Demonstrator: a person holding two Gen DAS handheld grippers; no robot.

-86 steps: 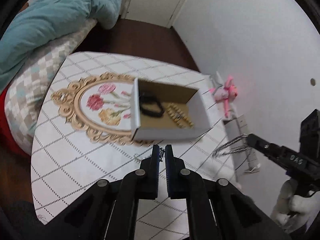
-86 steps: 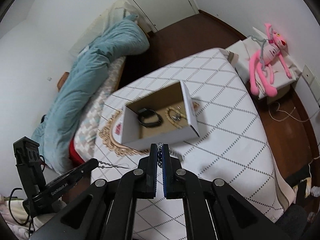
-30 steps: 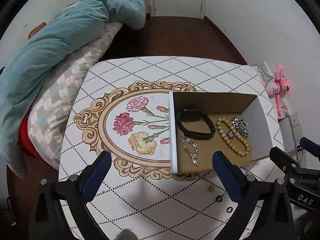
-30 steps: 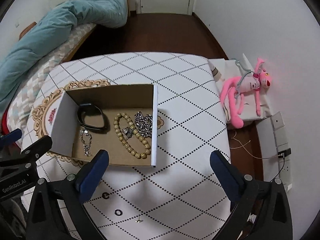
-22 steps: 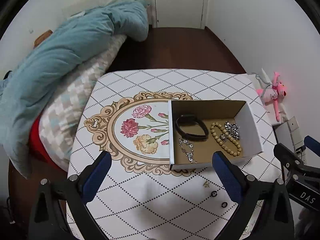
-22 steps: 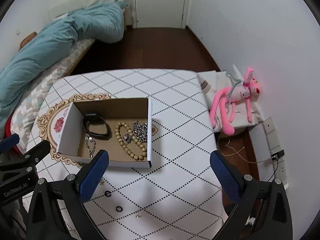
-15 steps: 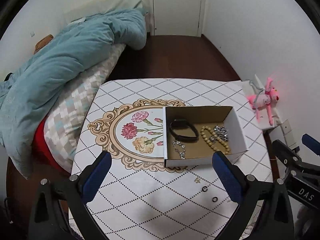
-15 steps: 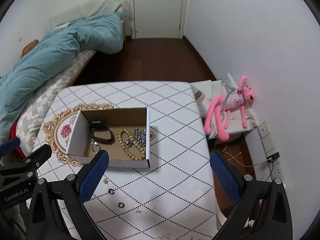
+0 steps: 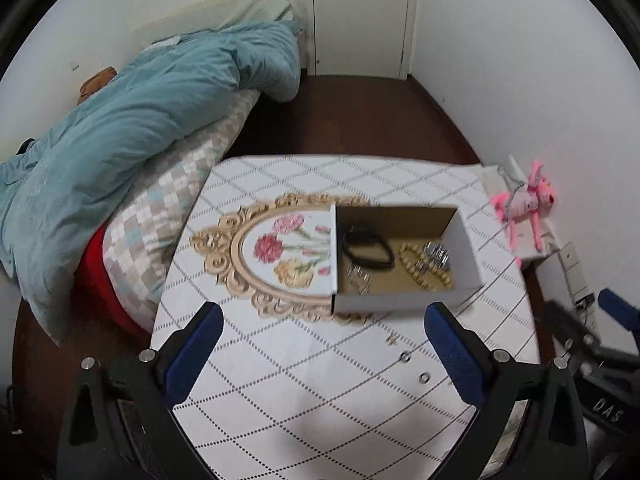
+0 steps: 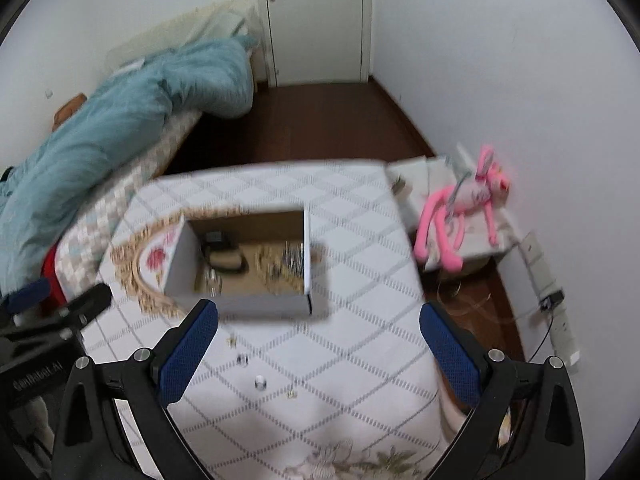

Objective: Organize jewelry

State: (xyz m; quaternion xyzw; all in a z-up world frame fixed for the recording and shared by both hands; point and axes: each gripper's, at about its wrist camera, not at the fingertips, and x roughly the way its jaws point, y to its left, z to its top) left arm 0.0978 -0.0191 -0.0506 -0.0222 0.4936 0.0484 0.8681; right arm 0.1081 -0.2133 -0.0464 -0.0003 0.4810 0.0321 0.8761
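Two claws hanging wide apart, empty: left claw [image 9: 324,344] | right claw [image 10: 318,342] | cardboard box [image 9: 404,304] sitting on worktop [image 9: 320,400], holding jewelry [image 9: 424,264]

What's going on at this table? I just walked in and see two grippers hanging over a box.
A person is sorting jewelry with a handheld gripper in each hand. The left gripper and right gripper both hang open and empty above the table. The cardboard box holds a black band, a bead bracelet and silver chains. Two small rings and a tiny gold piece lie loose on the tablecloth.
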